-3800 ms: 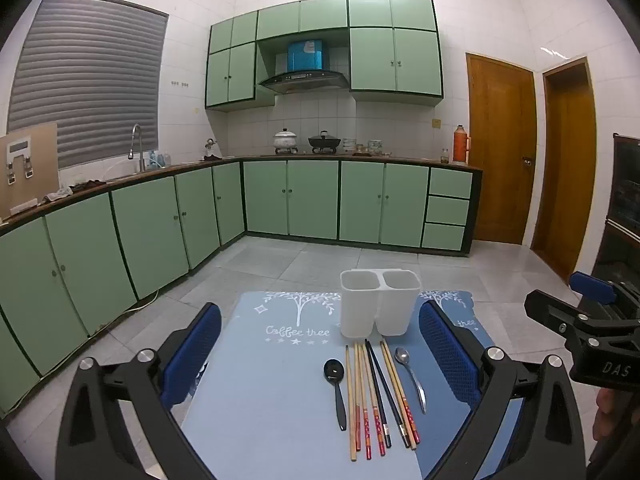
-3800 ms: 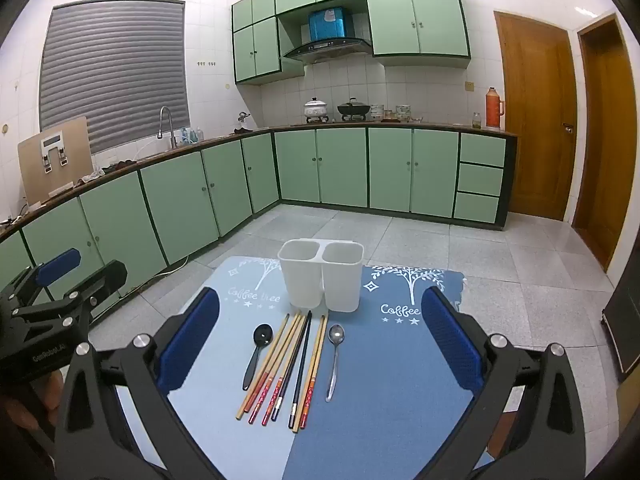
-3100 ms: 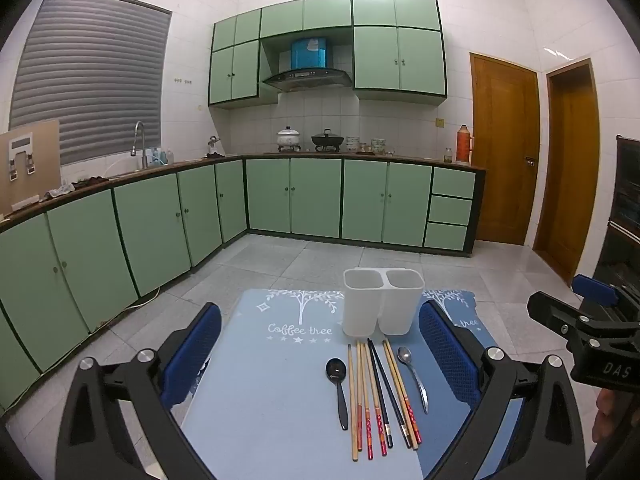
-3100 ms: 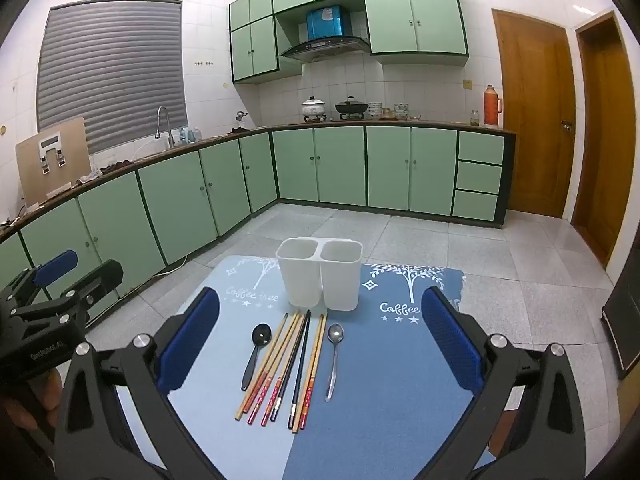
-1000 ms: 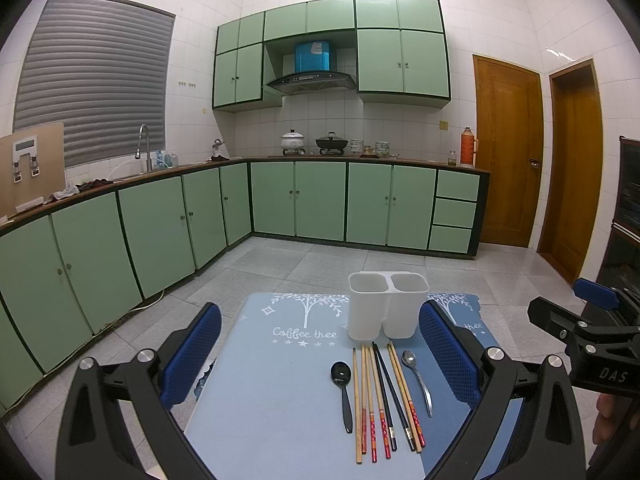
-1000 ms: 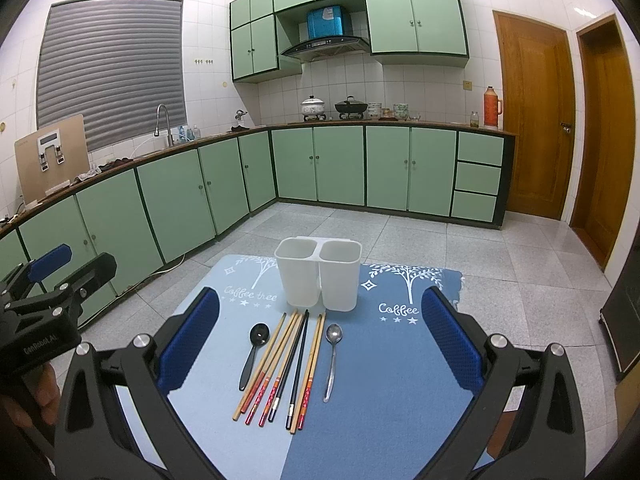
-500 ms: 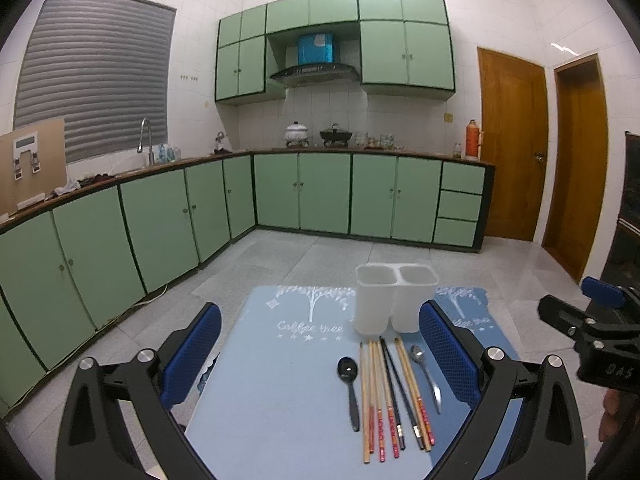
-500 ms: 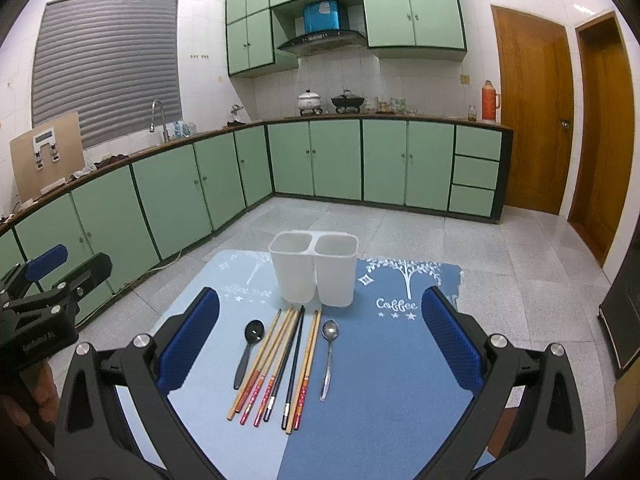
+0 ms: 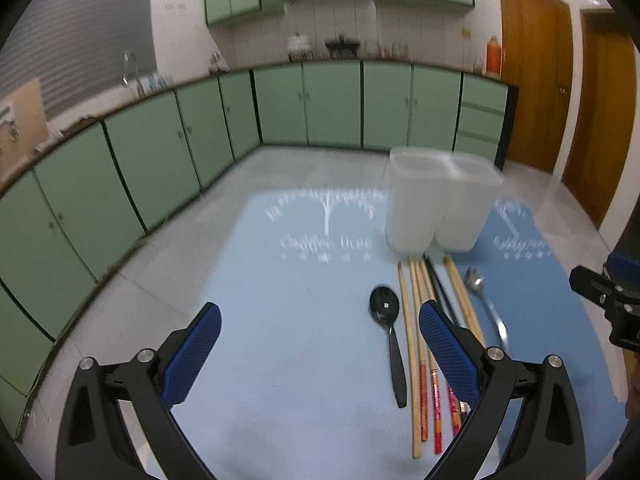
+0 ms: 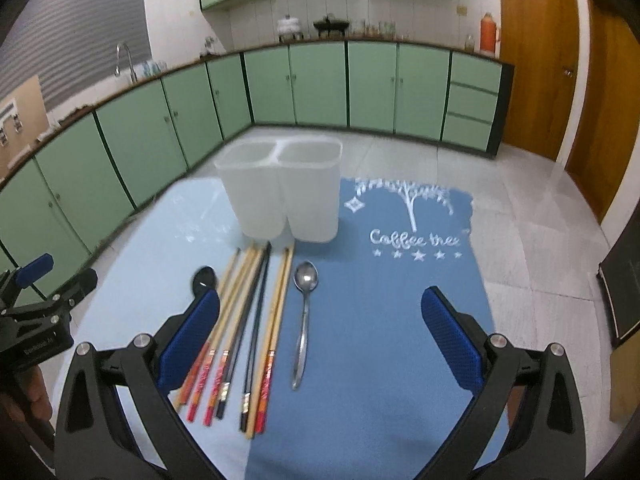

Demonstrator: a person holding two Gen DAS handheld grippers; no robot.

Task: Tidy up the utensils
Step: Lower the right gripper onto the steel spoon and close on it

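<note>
Green kitchen cabinets (image 10: 312,80) ring the room behind a worktop (image 10: 392,320) under a two-tone blue mat, which carries one white two-compartment holder (image 10: 280,192), two spoons and about nine chopsticks (image 10: 256,320), some overlapping. All the utensils lie side by side just in front of the holder, long axes running toward it, bowls at the holder end. Only the right wrist view shows the metal spoon (image 10: 304,320) whole, while the left shows the whole black spoon (image 9: 390,332); the left gripper (image 9: 320,344) and right gripper (image 10: 320,328) both hang open and empty above the mat.
</note>
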